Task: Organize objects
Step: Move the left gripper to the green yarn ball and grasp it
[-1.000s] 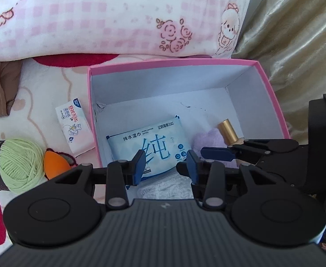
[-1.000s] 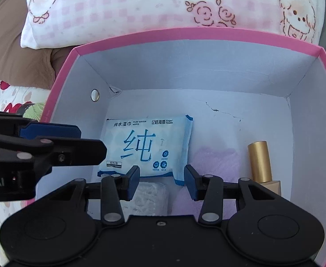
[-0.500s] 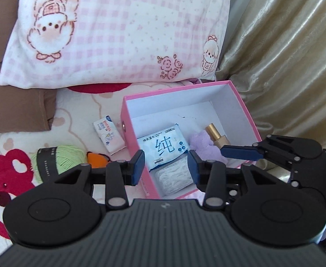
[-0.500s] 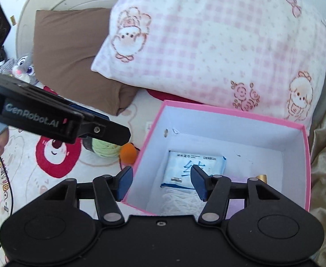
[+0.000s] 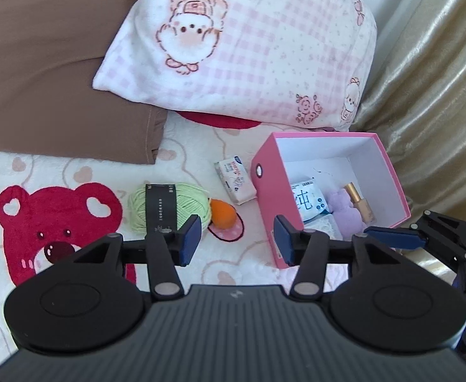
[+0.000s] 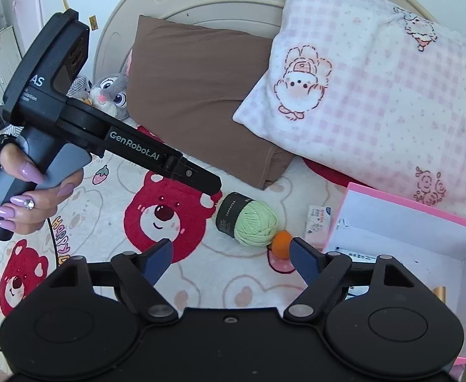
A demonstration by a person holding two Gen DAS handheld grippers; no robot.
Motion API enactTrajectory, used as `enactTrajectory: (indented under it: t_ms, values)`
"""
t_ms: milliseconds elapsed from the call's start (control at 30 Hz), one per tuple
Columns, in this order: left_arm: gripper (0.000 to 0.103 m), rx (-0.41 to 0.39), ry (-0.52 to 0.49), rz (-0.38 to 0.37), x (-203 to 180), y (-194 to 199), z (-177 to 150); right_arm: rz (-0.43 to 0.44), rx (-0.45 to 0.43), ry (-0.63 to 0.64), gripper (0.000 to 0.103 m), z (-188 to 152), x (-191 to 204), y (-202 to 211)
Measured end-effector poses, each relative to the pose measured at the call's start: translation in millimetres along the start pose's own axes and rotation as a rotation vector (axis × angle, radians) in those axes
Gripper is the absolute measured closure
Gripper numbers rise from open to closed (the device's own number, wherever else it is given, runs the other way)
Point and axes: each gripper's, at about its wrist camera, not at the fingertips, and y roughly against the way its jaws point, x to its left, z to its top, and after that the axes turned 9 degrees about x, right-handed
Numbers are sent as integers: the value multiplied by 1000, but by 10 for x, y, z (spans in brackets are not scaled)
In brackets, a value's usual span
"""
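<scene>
Both grippers have pulled up and back from the box (image 5: 266, 191) since a second ago; before, my views were deep inside it, and now I see the whole bed. The jaws have also opened wider.

The left gripper (image 5: 236, 239) is released, with nothing between its fingers, and it hangs over the blanket (image 5: 73, 172) between the yarn (image 5: 169, 208) and the box. The right gripper (image 6: 231, 259) is also spread wide and empty; in the left view its blue finger shows at 4 o'clock, beside the near rim of the box.

In the box lie the wipes (image 5: 307, 202), a purple plush (image 5: 344, 210) and a gold bottle (image 5: 358, 203), so I judge this part is done. Three things wait outside on the blanket, left of the box: the yarn at 9 o'clock from it, the orange sponge (image 5: 221, 218) touching the yarn, and a small tissue pack (image 5: 235, 182) just beside the box wall.

I think the grippers stand high and open because I am choosing the next thing. The sponge sits nearly between the right fingers in the right view, so it seems the natural pick. It is soft and round, so it may slip if I squeeze off centre.
</scene>
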Motion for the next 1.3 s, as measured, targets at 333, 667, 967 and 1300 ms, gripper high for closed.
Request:
enactTrajectory:
  t_ms: [333,667,967,1300]
  values:
    - [46,-8,69,18,737,-463,-84,-57,0,71,19,-23,263,-812]
    - [41,-33,123,-4,1281,-885,-52,-127,3,-13,19,31,78,-1656]
    - [41,-80,177,-87,1467,-1255,57,-210,29,-27,19,7,-59,-2122]
    - [56,-73,251,-203,1480,-1482,23,-195,-2,-27,14,-5,-40,-2294]
